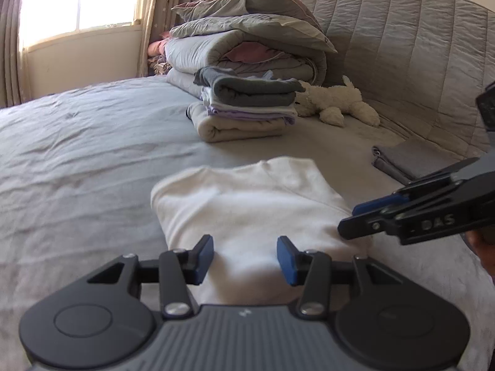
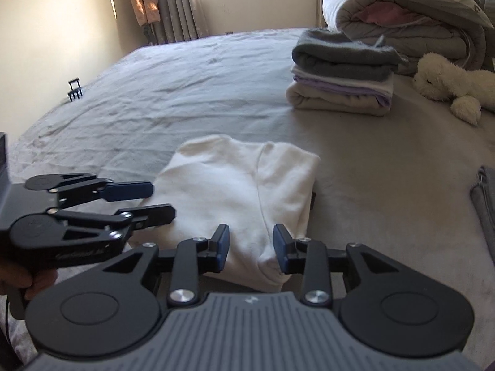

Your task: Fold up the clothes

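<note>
Left wrist view is showing a white garment (image 1: 247, 210) lying folded on the grey bed sheet (image 1: 77, 160), a compact rectangle with soft rounded edges and a seam running down its length. It is sitting just ahead of the left hand-held gripper (image 1: 245, 258), whose blue pads are standing partly apart over the near edge of the cloth, gripping nothing. The right hand-held gripper (image 1: 355, 219) is reaching in from 3 o'clock, its tip lying at the garment's near right corner; from this side its jaws are looking narrow.

Right wrist view is giving the same white garment (image 2: 244, 191) at centre, with one flap overlapping the other along a vertical fold line. The right hand-held gripper (image 2: 251, 244) is standing partly open astride the near bottom corner of the cloth, pads not pressing on it. The left hand-held gripper (image 2: 154, 201) is coming in from 9 o'clock beside the garment's left edge, jaws parted.

At 1 o'clock a stack of folded clothes (image 2: 340, 83) is resting, grey on top, beside a white plush toy (image 2: 448, 83) and rolled quilts (image 2: 402, 15).
</note>
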`<state>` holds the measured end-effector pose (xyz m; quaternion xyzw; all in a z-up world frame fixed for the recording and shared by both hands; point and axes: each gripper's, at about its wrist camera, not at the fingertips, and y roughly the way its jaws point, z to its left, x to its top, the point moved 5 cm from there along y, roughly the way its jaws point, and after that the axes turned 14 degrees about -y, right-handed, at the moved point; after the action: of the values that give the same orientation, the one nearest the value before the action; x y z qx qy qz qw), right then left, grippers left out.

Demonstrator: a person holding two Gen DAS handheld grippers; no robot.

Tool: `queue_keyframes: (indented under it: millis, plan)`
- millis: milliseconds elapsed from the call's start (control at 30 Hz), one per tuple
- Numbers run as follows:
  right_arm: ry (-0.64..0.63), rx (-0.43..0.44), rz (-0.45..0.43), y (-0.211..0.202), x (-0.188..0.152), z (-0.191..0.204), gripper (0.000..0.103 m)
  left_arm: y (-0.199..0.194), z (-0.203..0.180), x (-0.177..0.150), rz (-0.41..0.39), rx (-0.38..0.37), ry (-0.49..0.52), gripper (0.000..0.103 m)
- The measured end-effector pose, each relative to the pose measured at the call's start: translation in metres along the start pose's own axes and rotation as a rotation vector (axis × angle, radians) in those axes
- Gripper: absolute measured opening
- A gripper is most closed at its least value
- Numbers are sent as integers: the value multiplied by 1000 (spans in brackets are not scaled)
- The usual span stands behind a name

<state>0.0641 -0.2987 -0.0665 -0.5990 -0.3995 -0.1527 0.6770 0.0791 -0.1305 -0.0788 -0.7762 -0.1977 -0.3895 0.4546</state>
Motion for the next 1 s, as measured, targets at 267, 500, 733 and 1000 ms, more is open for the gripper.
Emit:
queue_keyframes:
  millis: [267,500,733,1000]
  plan:
    - [25,-37,65,4,-6,-3,41,-7,-9,3,61,91,39,55]
    - [141,-44,63,-16,2,-15,58,-15,1,15,215,213,-95,71]
    - [181,-58,65,-31,8,-12,82,-26,5,23,286,264,-142,99]
    - [244,-81,97,-35,10,-15,103,-23,15,24,397,233,-229,102]
